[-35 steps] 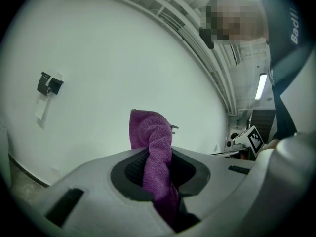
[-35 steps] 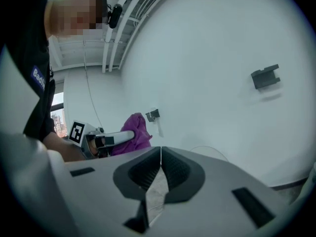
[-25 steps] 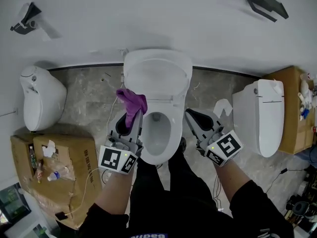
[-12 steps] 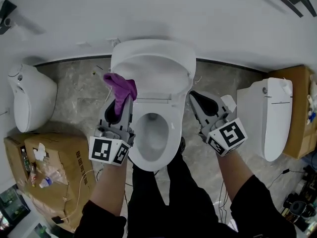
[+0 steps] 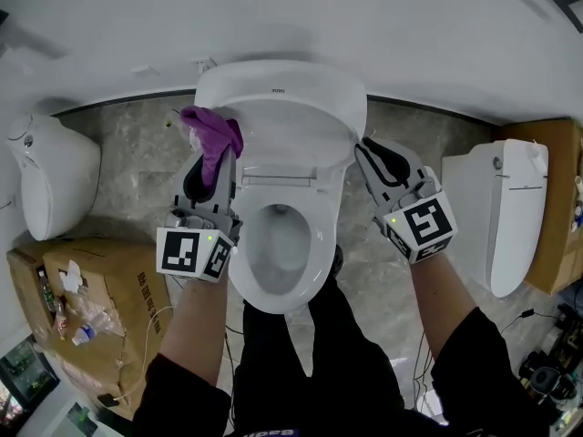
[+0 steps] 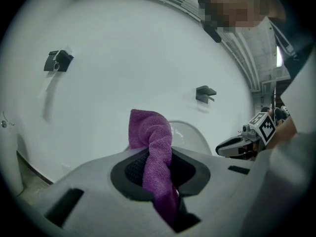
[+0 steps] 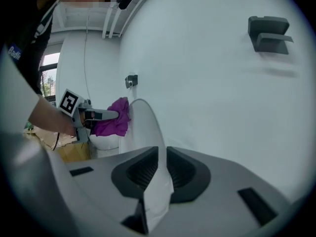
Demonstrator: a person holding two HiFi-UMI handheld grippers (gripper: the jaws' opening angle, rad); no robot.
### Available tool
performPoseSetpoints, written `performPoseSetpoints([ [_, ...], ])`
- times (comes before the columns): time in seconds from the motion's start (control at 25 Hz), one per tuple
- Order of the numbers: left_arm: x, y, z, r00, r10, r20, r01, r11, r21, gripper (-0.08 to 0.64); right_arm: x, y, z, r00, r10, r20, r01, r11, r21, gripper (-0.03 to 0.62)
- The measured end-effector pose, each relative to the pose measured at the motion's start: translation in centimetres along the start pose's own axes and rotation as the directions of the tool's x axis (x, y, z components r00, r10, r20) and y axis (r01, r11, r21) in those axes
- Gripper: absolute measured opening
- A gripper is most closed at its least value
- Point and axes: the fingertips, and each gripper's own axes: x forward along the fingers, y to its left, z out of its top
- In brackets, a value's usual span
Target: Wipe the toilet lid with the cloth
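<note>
A white toilet stands in the middle with its lid raised against the wall. My left gripper is shut on a purple cloth, and the cloth rests against the lid's left edge. In the left gripper view the cloth bunches up between the jaws, with the lid just behind it. My right gripper is at the lid's right edge. The right gripper view shows the lid's thin rim pinched between its jaws, with the cloth across on the far side.
Another white toilet stands at the left and a third one at the right. A cardboard box with bottles lies at the lower left, another box at the far right. A dark bracket hangs on the wall.
Both grippers moved forward toward the raised lid. The cloth went from beside the seat up to the lid's left edge, and the right gripper reached the lid's right rim.
</note>
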Motion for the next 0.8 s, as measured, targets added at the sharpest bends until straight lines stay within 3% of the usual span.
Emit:
performPoseSetpoints([
  [0.16, 0.8, 0.6, 0.1, 1.000, 0.019, 0.004, -0.019, 0.999, 0.031, 0.069, 1.2, -0.4, -1.4, 0.997, 0.001, -0.076, -0.005, 0.999, -0.053, 0.034],
  [0.44, 2.6, 1.1, 0.8, 0.998, 0.053, 0.033, -0.054, 0.998, 0.045, 0.069, 2.7, -0.8, -1.3, 0.996, -0.003, -0.084, -0.008, 0.992, -0.122, 0.061],
  [0.8, 4.4, -1.1, 1.4, 0.995, 0.070, 0.071, -0.070, 0.998, 0.001, 0.069, 3.2, -1.0, -1.4, 0.997, 0.027, -0.073, -0.036, 0.992, -0.122, 0.061],
])
